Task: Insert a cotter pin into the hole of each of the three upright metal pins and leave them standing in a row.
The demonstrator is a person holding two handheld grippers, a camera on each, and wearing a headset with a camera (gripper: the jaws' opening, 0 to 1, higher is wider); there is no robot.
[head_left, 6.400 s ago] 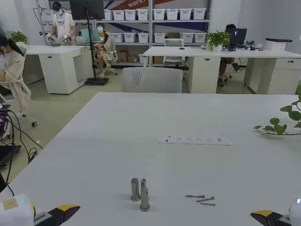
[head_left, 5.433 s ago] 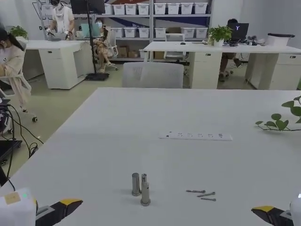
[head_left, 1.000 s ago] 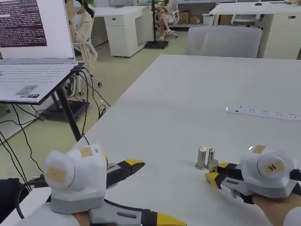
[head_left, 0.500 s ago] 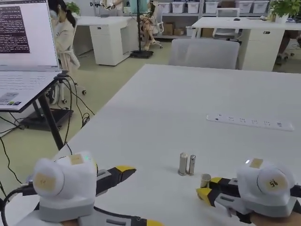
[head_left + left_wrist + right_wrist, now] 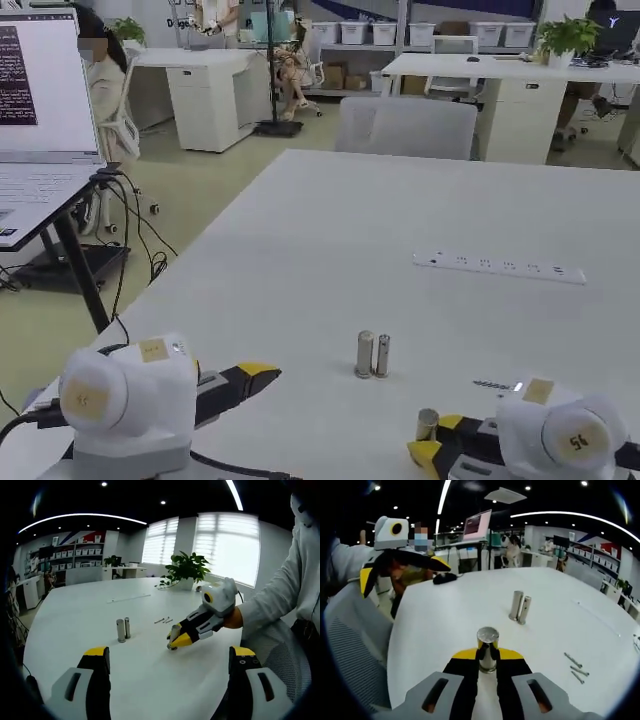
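Observation:
Two upright metal pins (image 5: 372,355) stand side by side on the white table (image 5: 400,250); they also appear in the left gripper view (image 5: 123,630) and the right gripper view (image 5: 519,607). A third metal pin (image 5: 487,648) stands upright near the table's front, and my right gripper (image 5: 488,656) is shut on it (image 5: 427,424) (image 5: 174,636). Three cotter pins (image 5: 575,667) lie flat to the right of the standing pair (image 5: 163,620). My left gripper (image 5: 169,660) is open over bare table at the front left (image 5: 250,378), holding nothing.
A white power strip (image 5: 498,267) lies further back on the table. A laptop (image 5: 45,130) on a stand is off the table's left edge. A grey chair (image 5: 405,127) sits at the far edge. A potted plant (image 5: 185,570) stands at one table end.
The right gripper has drawn the third pin away from the other two, toward the table's front. The head camera has swung right and tilted, shifting the scene.

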